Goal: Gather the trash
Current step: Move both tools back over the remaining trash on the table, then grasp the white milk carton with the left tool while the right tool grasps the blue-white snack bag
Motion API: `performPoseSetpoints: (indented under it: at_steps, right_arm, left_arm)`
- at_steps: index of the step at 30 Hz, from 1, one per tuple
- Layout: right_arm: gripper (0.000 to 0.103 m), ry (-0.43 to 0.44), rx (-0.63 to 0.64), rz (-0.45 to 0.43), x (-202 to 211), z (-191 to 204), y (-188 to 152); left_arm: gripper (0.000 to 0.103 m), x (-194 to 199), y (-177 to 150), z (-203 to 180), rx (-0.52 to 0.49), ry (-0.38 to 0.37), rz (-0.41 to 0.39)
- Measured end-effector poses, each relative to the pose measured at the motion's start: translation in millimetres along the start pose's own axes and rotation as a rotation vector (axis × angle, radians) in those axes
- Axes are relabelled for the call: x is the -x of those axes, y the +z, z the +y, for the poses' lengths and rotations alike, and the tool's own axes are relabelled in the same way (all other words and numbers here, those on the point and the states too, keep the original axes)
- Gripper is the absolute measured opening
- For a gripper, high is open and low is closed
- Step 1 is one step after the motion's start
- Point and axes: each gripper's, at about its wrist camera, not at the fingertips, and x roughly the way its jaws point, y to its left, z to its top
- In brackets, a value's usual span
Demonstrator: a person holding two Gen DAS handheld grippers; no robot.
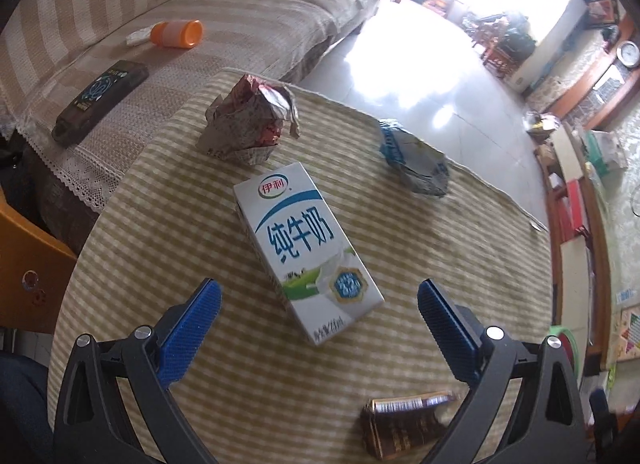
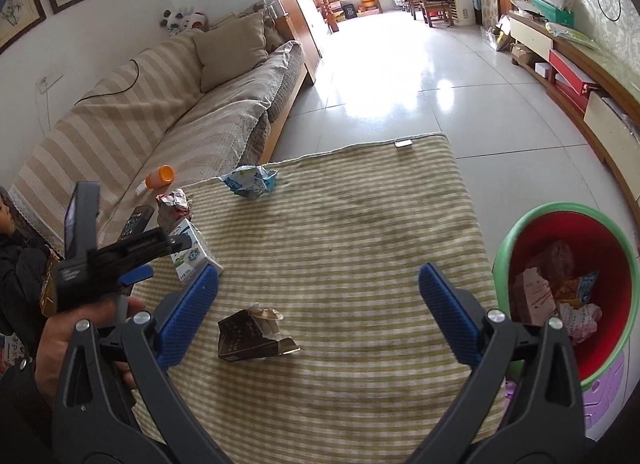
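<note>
A white and blue milk carton (image 1: 306, 250) lies flat on the striped tablecloth (image 1: 160, 224), just ahead of my open, empty left gripper (image 1: 320, 296). Beyond it lie a crumpled red and grey wrapper (image 1: 250, 122) and a crumpled blue and white wrapper (image 1: 414, 158). A torn brown box (image 1: 404, 426) lies near the right finger. In the right wrist view my right gripper (image 2: 319, 284) is open and empty above the brown box (image 2: 250, 334). The milk carton (image 2: 192, 252), red wrapper (image 2: 173, 204) and blue wrapper (image 2: 250, 181) show at left. The red bin (image 2: 568, 288) with a green rim holds trash.
A striped sofa (image 2: 160, 112) runs along the left, with an orange-capped bottle (image 2: 160, 177) and a black remote (image 1: 102, 100) on it. The hand-held left gripper body (image 2: 100, 260) is at left. Tiled floor (image 2: 400, 72) lies beyond; a low cabinet (image 2: 580, 76) lines the right wall.
</note>
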Motion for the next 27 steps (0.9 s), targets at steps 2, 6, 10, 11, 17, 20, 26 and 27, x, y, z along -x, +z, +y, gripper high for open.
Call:
performPoseSetpoints:
  at_steps: [2,6,10,11,17,20,26,27]
  right_arm:
    - [0.099,0.008,-0.008,0.013,-5,-6,-2]
    - [0.099,0.022,-0.028,0.035,-15,-16,-9]
    - [0.099,0.027,-0.045,0.041,-20,-23,-12]
    - [0.099,0.027,-0.047,0.044,-21,-25,-13]
    - [0.099,0.021,-0.053,0.057,-29,-31,-14]
    - [0.099,0.015,-0.036,0.065,-34,-26,-13]
    - [0.099,-0.007,0.036,0.071,-48,-4,-1]
    - [0.099,-0.014,0.046,0.072,-51,1,1]
  left_arm:
    - [0.094,-11,3,-3,0.028,0.027,0.019]
    - [0.093,-22,7,-11,0.044,0.095,0.018]
    - [0.083,-34,7,-11,0.057,0.136,0.029]
    - [0.078,-37,7,-11,0.06,0.135,0.037]
    - [0.061,-40,1,-12,0.024,0.087,0.027]
    - [0.054,-33,-3,-12,-0.001,0.076,0.011]
    - [0.053,-13,-8,1,-0.078,0.05,-0.042]
    - [0.053,-9,-9,2,-0.099,0.044,-0.054]
